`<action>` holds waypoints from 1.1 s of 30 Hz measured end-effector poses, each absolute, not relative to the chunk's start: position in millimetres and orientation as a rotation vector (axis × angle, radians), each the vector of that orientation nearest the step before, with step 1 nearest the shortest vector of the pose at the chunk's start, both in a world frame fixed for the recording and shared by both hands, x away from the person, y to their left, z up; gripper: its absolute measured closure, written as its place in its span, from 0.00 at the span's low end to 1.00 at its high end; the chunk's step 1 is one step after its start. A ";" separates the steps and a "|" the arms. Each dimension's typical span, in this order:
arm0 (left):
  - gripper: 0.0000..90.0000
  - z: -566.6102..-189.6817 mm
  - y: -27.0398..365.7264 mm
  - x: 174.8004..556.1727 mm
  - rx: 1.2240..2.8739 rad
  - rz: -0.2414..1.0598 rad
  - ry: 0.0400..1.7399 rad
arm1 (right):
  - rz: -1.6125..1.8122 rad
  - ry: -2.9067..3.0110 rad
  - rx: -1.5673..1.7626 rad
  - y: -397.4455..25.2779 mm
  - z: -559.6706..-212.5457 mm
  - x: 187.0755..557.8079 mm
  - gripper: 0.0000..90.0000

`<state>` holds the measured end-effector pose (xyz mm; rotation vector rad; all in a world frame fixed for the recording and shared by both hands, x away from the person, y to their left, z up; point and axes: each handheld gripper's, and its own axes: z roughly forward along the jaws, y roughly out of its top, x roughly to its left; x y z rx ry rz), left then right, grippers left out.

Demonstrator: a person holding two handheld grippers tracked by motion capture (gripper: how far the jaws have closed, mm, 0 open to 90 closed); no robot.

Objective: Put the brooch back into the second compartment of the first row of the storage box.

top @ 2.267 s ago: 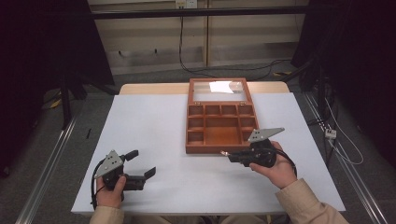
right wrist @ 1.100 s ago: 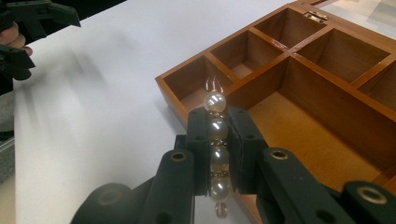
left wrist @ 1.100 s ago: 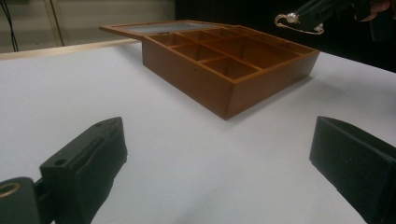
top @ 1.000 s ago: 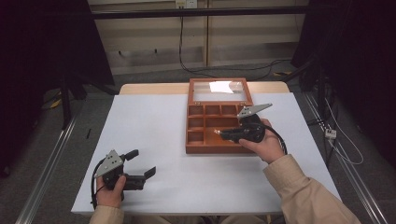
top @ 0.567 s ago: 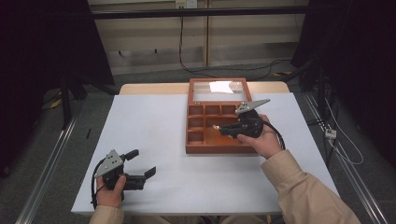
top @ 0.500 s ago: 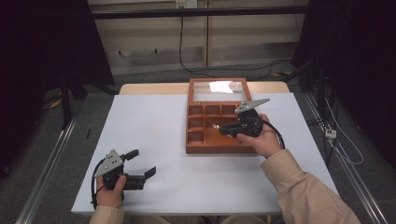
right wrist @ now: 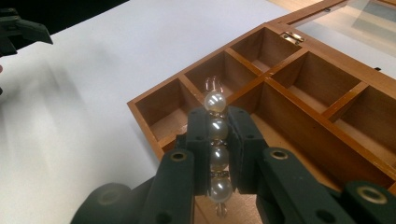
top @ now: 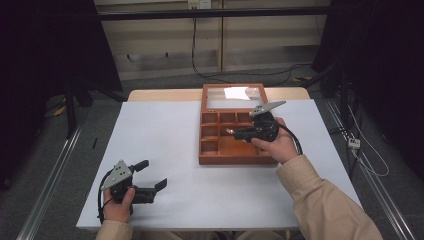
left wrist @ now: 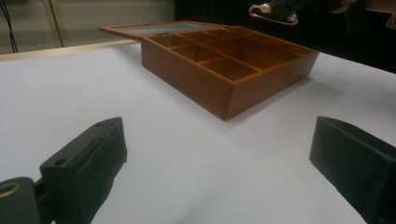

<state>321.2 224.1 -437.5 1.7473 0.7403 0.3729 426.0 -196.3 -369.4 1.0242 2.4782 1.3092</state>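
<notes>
Jaws of right gripper clamped on pearl pin, held over wood box, lid open; compartments seen look bare. Left gripper jaws wide apart, near-left on table, grasping nothing.

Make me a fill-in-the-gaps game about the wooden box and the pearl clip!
1. The right gripper is shut on a clip with four ____ in a row.
2. The left gripper has its jaws ____ and holds nothing.
3. The box is made of ____.
4. The box's lid lies ____.

Missing words: pearls; open; wood; open
</notes>
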 end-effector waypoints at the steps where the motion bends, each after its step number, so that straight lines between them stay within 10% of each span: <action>1: 0.04 -437.4 224.2 321.2 1.748 0.374 0.740 | 1.310 2.476 1.028 -196.5 -369.5 427.0 0.89; 33: 0.04 -437.8 223.6 321.8 1.751 0.370 0.737 | 1.291 2.427 1.113 -204.3 -376.7 449.4 0.89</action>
